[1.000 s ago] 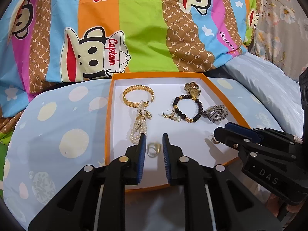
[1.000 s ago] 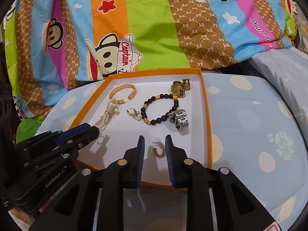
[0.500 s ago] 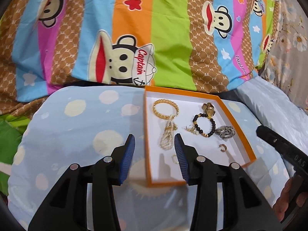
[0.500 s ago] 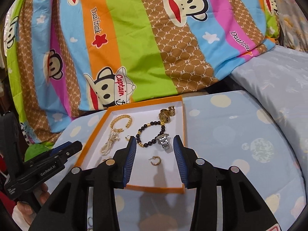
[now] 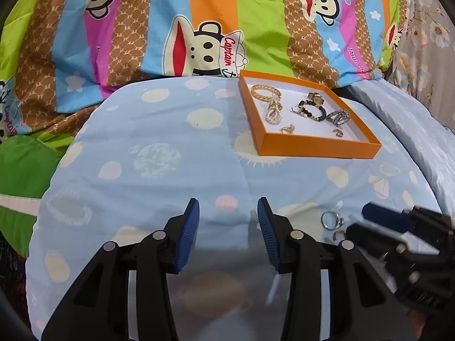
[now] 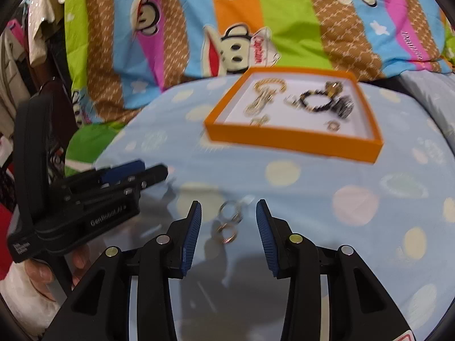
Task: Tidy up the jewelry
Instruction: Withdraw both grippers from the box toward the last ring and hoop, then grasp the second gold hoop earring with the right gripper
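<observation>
Both jaws are spread and hold nothing. Two small rings (image 6: 227, 221) lie on the dotted blue cushion (image 6: 312, 187) between the right gripper (image 6: 229, 221) fingers. The orange tray (image 5: 318, 143) with jewelry sits farther away; the left gripper (image 5: 229, 221) is over bare fabric.

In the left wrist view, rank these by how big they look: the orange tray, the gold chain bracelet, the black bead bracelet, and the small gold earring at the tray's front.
1. Orange tray
2-3. Gold chain bracelet and black bead bracelet: look alike
4. Small gold earring

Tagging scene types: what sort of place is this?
Likely a bedroom, worked on a bed: a cartoon-monkey striped quilt, a blue dotted bedsheet, and an orange tray of jewelry on it.
</observation>
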`<action>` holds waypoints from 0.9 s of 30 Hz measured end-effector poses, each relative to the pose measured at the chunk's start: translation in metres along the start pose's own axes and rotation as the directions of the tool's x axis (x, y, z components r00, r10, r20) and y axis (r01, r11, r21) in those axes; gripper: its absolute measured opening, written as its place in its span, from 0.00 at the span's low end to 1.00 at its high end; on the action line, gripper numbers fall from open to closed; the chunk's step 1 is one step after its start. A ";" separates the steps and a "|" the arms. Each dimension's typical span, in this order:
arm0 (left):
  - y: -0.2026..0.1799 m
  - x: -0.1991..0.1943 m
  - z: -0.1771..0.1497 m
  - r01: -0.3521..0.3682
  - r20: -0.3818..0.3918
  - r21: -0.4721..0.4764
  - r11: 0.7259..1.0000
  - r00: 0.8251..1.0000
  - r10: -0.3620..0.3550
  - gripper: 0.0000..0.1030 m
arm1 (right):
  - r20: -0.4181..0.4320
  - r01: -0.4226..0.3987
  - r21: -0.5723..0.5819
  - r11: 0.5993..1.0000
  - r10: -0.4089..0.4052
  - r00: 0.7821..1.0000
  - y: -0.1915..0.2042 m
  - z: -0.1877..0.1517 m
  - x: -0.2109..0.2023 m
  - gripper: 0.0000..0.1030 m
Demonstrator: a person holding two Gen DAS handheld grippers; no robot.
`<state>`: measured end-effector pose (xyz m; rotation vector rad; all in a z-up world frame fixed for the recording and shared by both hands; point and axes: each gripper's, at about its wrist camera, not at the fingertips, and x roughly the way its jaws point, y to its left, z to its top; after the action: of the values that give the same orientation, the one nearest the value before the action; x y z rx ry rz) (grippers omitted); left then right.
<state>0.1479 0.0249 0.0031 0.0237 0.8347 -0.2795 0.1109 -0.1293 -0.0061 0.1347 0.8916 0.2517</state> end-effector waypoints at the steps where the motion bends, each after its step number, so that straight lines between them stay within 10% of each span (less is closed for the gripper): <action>1: 0.002 -0.002 -0.003 0.005 0.005 -0.010 1.000 1.000 -0.005 0.40 | -0.007 0.012 -0.008 1.000 -0.012 1.000 0.003 -0.004 0.002 0.39; 27: -0.016 0.003 -0.009 0.130 -0.060 0.003 0.992 0.990 -0.129 0.46 | 0.017 0.110 0.015 0.994 -0.110 0.994 -0.021 -0.012 -0.018 0.17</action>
<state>0.1392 0.0097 -0.0043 -0.0158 0.8962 -0.4055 0.0937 -0.1543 -0.0045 0.1006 0.8806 0.1416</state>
